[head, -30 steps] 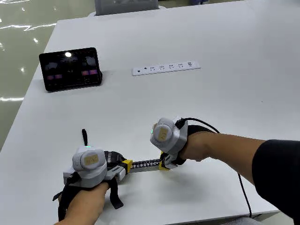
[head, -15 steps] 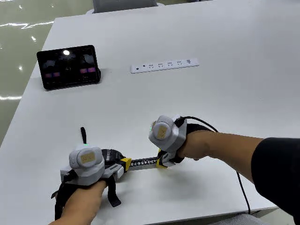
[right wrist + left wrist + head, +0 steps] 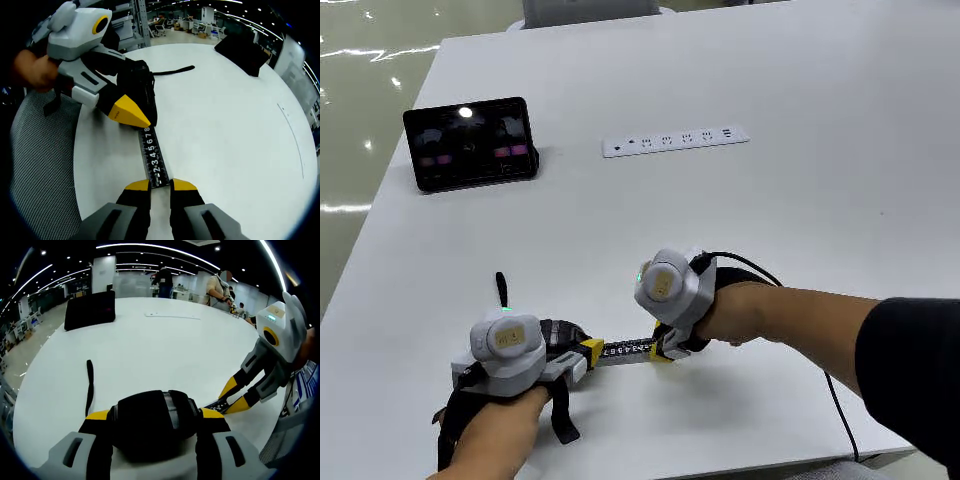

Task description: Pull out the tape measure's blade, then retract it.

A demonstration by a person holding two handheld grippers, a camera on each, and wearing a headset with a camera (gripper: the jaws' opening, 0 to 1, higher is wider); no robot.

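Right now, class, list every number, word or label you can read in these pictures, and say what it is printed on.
"2 3 4 5 6 7 8": on the tape measure's blade.
Tablet screen: too blurred to read.
Power strip markings: too small to read.

My left gripper [image 3: 156, 415] grips the black tape measure [image 3: 152, 422], and its numbered blade [image 3: 151, 160] runs a short way out, flat along the white table [image 3: 150, 350], tip pinched in my right gripper [image 3: 160, 186].
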